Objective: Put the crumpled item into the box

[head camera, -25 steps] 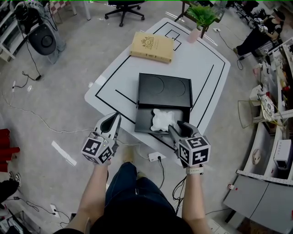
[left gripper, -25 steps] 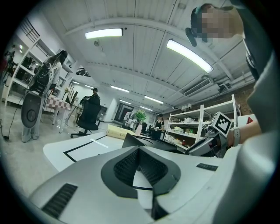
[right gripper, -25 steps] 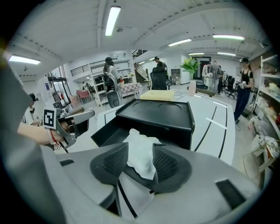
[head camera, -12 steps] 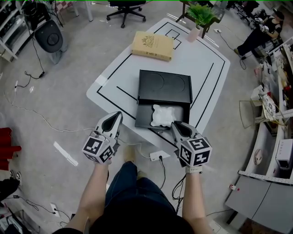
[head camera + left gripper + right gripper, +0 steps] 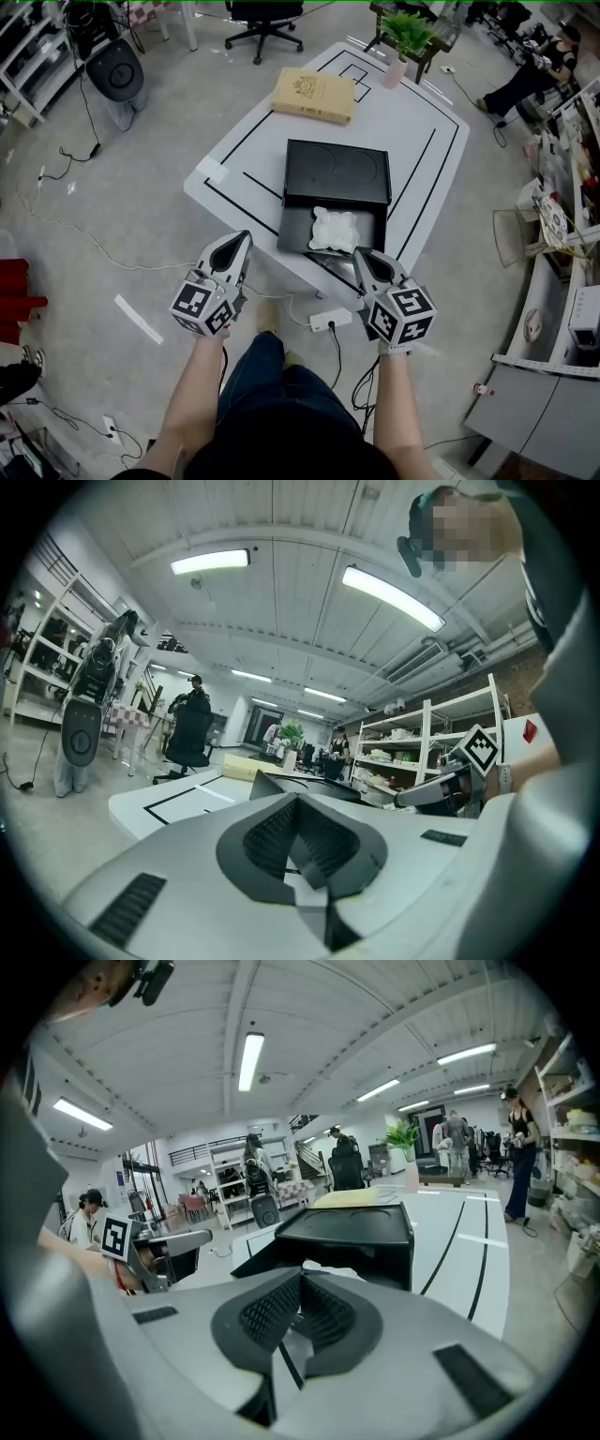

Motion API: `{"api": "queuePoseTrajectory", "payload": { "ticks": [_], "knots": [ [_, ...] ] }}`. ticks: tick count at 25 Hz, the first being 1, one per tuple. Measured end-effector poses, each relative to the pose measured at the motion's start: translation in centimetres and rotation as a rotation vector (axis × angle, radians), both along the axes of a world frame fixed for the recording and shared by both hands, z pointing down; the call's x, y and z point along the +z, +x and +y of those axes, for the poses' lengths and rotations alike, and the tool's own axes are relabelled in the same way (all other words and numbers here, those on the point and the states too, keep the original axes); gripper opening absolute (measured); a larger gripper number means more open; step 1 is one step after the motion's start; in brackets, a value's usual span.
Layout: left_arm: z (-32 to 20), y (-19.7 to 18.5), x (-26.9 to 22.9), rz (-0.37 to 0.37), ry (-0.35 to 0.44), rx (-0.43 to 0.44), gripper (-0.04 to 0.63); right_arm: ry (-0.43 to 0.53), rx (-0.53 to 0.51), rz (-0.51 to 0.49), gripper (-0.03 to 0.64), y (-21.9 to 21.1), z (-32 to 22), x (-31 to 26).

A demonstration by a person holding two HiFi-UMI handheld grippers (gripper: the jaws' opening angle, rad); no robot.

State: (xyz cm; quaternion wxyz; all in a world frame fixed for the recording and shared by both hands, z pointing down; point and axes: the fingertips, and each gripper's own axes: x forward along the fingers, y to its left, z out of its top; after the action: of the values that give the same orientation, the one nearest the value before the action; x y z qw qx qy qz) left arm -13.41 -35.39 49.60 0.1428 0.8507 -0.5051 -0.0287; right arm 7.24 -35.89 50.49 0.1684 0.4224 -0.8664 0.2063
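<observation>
Ahead of me on the counter [image 5: 417,127]: wad [image 5: 335,230] in the box [image 5: 337,173], book [image 5: 314,95] behind it leftward, plant [image 5: 409,36] behind rightward.

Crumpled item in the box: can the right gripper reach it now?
Probably yes. The crumpled item lies uncovered in the open box, just ahead of the right gripper, whose jaws have just closed on nothing.

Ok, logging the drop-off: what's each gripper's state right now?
Left gripper: shut, empty.
Right gripper: jaws just closed, shut, nothing between them.
</observation>
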Motion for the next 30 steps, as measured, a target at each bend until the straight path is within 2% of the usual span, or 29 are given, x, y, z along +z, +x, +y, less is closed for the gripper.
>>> {"api": "queuePoseTrajectory", "payload": {
  "ticks": [9, 30],
  "knots": [
    [2.8, 0.7, -1.3, -0.014, 0.008, -0.005, 0.002, 0.074, 0.016, -0.082, 0.005, 0.5, 2.4, -2.6],
    [10.0, 3.0, -5.5, -0.036, 0.089, -0.002, 0.003, 0.196, -0.005, -0.11, 0.005, 2.0, 9.5, -6.9]
  ]
}}
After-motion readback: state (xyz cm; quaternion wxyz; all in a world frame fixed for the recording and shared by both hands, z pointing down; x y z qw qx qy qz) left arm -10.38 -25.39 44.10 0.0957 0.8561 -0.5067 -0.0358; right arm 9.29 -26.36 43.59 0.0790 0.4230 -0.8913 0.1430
